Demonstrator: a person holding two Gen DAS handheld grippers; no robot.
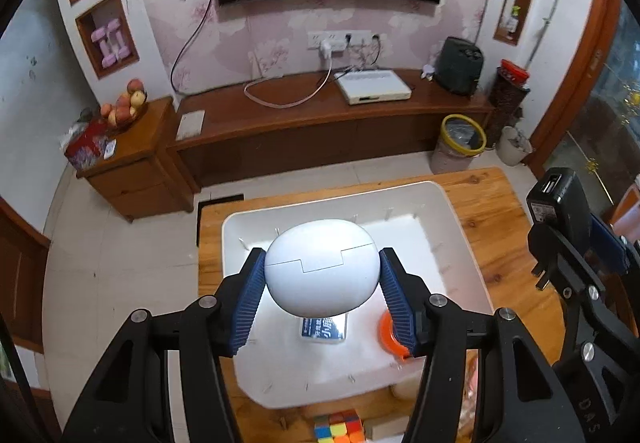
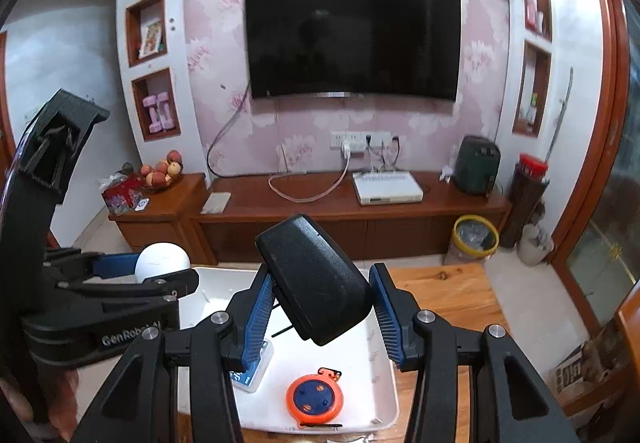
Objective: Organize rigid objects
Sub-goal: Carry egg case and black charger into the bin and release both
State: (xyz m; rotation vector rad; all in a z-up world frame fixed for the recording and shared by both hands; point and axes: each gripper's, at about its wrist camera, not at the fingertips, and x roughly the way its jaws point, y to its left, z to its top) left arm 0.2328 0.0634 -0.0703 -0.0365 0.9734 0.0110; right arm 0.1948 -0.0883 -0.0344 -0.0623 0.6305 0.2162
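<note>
left tongs (image 1: 322,279) pinching smooth white egg-shaped case (image 1: 322,267); right tongs (image 2: 322,301) pinching black charger (image 2: 316,279), both above white tray (image 1: 436,203). risk: rounded case may slip from ribbed pads, dropping onto tabletop (image 1: 492,211).

Smooth glossy white plastic case (image 1: 322,267); matt, grainy black plastic adapter (image 2: 316,279); ribbed blue rubbery pads (image 1: 251,303); varnished wooden worktop (image 1: 488,227).

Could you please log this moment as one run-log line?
left tongs: shut on white egg-shaped case | right tongs: shut on black power adapter | both above white tray
</note>
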